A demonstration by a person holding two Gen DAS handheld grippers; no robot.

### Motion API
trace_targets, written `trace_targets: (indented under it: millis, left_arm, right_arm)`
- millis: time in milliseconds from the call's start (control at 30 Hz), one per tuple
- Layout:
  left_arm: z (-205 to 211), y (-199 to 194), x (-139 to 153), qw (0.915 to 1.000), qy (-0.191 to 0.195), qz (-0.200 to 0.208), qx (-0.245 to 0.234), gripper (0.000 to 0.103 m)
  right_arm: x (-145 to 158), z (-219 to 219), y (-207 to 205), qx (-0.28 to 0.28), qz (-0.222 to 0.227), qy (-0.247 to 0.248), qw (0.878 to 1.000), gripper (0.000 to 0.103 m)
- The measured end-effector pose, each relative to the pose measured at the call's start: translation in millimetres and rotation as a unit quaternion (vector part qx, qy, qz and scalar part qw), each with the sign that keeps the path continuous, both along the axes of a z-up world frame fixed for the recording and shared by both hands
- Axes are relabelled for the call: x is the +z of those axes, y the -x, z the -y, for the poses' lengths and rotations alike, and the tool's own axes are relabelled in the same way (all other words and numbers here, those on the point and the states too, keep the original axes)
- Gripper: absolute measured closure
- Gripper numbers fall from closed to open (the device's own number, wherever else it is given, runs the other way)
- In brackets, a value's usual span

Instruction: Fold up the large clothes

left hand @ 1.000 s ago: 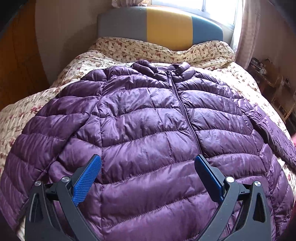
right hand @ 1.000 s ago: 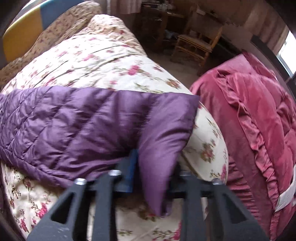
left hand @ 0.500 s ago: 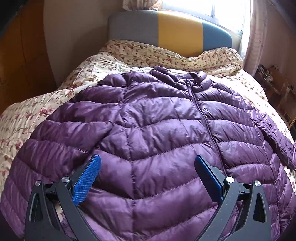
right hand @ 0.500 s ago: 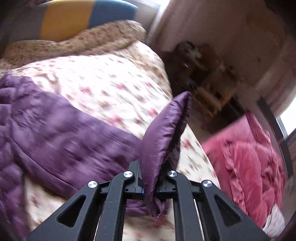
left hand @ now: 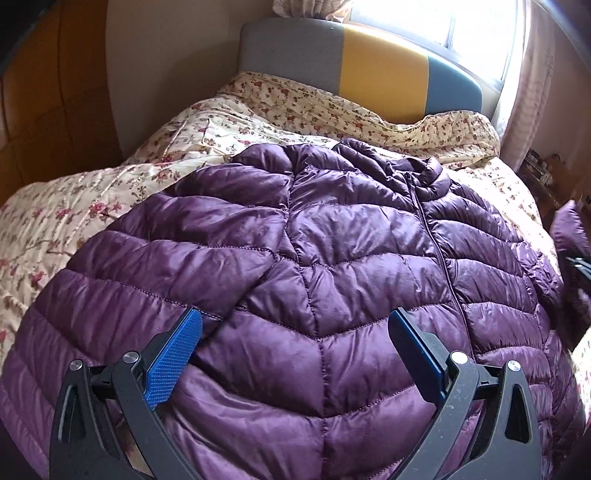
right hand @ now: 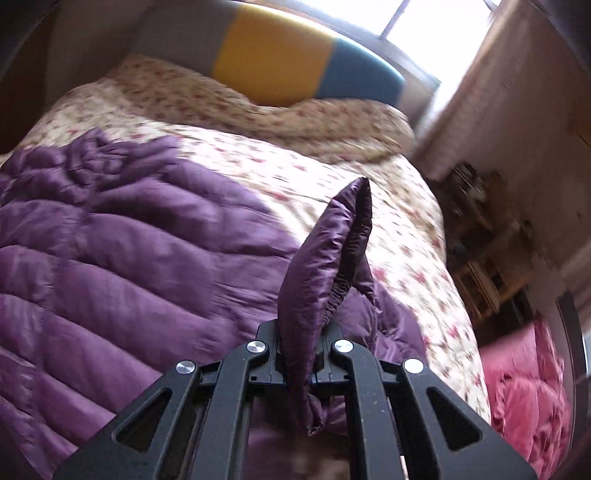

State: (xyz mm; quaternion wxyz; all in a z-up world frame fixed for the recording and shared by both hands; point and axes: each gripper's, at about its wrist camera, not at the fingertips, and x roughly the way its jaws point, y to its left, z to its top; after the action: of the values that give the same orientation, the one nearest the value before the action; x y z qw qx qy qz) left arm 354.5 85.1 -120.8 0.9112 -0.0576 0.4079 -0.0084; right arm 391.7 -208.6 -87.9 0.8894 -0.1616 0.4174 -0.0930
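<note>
Black gripper jaws of the right gripper (right hand: 301, 354) are clamped together on the cuff (right hand: 325, 258) of a purple puffer jacket (left hand: 314, 295), the pinched sleeve end standing up between them and folded over on itself, its elastic hem facing the camera. Below the cuff, the sleeve trails back down to the jacket body, which lies face up and zipped on a floral quilt (left hand: 110, 192) covering the bed, collar toward the headboard (left hand: 369, 74). The padded headboard shows grey, yellow and blue panels under a bright window (left hand: 443, 26).

Over the jacket's lower front, the left gripper (left hand: 295, 354) hangs with its jaws wide apart and nothing between them; the blue pads (left hand: 173, 365) sit above the quilted fabric on either side of a chevron seam, and whether they touch it cannot be told. The zip (left hand: 432, 240) runs up to the right of that gap. At the far right edge of the left camera's view, the raised cuff and part of the other tool appear, blurred.

Beyond the bed's right side, a pink blanket (right hand: 524, 391) lies bunched low down, with wooden furniture (right hand: 487, 280) against the wall, too blurred to make out. A pale curtain (left hand: 532, 92) hangs beside the window.
</note>
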Motion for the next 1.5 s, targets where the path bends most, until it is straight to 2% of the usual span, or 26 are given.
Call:
trace_targets:
  millis: [33, 300, 567, 600, 667, 700, 733, 800, 900, 1000, 1167, 1400, 1433, 1500]
  left_arm:
    - [-2.1, -0.7, -0.8, 1.0, 0.001, -0.003, -0.002, 0.012]
    - [-15.5, 1.4, -4.3, 0.9997, 0.022, -0.004, -0.01, 0.016]
    - [-30.3, 9.2, -5.0, 0.9988, 0.049, -0.002, -0.008, 0.017]
    - [-31.7, 9.9, -4.7, 0.9986, 0.052, -0.002, -0.007, 0.017]
    - [-35.7, 12.3, -3.8, 0.9982, 0.059, -0.002, -0.005, 0.02]
    - [-36.5, 12.7, -3.8, 0.9982, 0.06, -0.003, -0.004, 0.021]
    - [-37.5, 13.9, -3.2, 0.9979, 0.064, -0.003, -0.004, 0.021]
    - [-37.0, 15.8, -1.7, 0.9978, 0.066, -0.004, -0.002, 0.021]
    - [-34.3, 17.6, 1.2, 0.998, 0.063, -0.003, 0.002, 0.021]
    - [-32.1, 18.3, 4.0, 0.9973, 0.072, -0.006, 0.009, 0.021]
    - [-16.5, 17.2, 11.6, 0.9963, 0.085, -0.004, -0.012, 0.021]
    - [18.7, 6.5, 21.1, 0.9944, 0.094, -0.003, -0.048, 0.021]
    - [24.0, 2.1, 19.8, 0.9938, 0.097, -0.008, -0.053, 0.027]
    - [34.7, -8.5, 15.0, 0.992, 0.107, -0.022, -0.064, 0.032]
  right_arm:
    - [-2.7, -7.9, -3.9, 0.009, -0.003, -0.001, 1.0, 0.097]
    - [-30.3, -86.4, -14.0, 0.083, -0.028, -0.008, 0.996, 0.097]
    - [-48.1, -162.3, -9.1, 0.176, -0.05, -0.023, 0.983, 0.097]
    - [-49.2, -167.2, -5.2, 0.185, -0.049, -0.021, 0.981, 0.095]
    - [-50.9, -171.4, -0.6, 0.194, -0.047, -0.018, 0.98, 0.085]
    - [-51.4, -172.8, 2.9, 0.198, -0.044, -0.018, 0.979, 0.069]
    - [-50.9, -173.1, 4.8, 0.203, -0.041, -0.019, 0.978, 0.059]
    - [-48.6, -172.8, 13.1, 0.207, -0.033, -0.012, 0.978, 0.058]
    - [-44.9, -165.9, 22.8, 0.2, -0.026, -0.004, 0.979, 0.044]
    - [-38.8, -154.5, 35.2, 0.193, -0.019, -0.005, 0.981, 0.039]
    - [-31.9, -131.5, 50.1, 0.164, -0.013, -0.007, 0.986, 0.029]
    - [-36.4, -93.1, 57.6, 0.094, -0.019, 0.018, 0.995, 0.028]
    - [-35.9, -88.7, 58.0, 0.088, -0.018, 0.02, 0.996, 0.028]
    - [-32.5, -79.8, 58.6, 0.077, -0.013, 0.021, 0.997, 0.028]
